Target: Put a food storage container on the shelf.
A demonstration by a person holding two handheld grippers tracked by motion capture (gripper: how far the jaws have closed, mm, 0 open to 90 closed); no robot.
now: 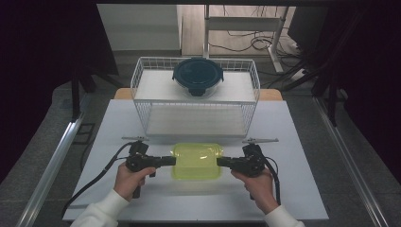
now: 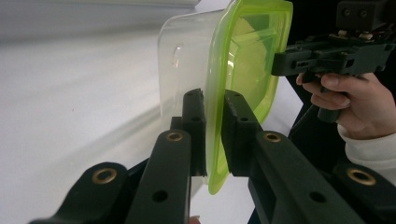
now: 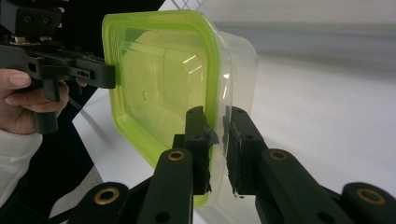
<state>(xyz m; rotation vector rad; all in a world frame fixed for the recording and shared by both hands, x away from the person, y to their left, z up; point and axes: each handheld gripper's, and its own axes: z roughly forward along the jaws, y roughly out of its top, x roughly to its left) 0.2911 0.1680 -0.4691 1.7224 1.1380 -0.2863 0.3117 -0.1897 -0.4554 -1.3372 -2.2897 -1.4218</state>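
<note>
box: clear plastic container [image 1: 196, 162] w/ lime-green lid [image 3: 154, 88], near edge of white table [image 1: 302, 142], just in front of wire basket [image 1: 142, 90]; I've got it between both grippers.
L grip: my left gripper [image 2: 212, 135] pinched narrow on the lid rim, left short side.
R grip: my right gripper [image 3: 217, 140] clamped same way on the opposite rim.
weight: looks empty, so prob light.
feel: thin walls, some flex; smooth plastic, likely slippery.
hold pts: rim/lid lip is stiffest, stay there, not mid-wall.
risk: uneven pull could pop the lid or tilt it, I reckon.
other: dark round lidded bowl [image 1: 197, 75] on top of basket.
</note>
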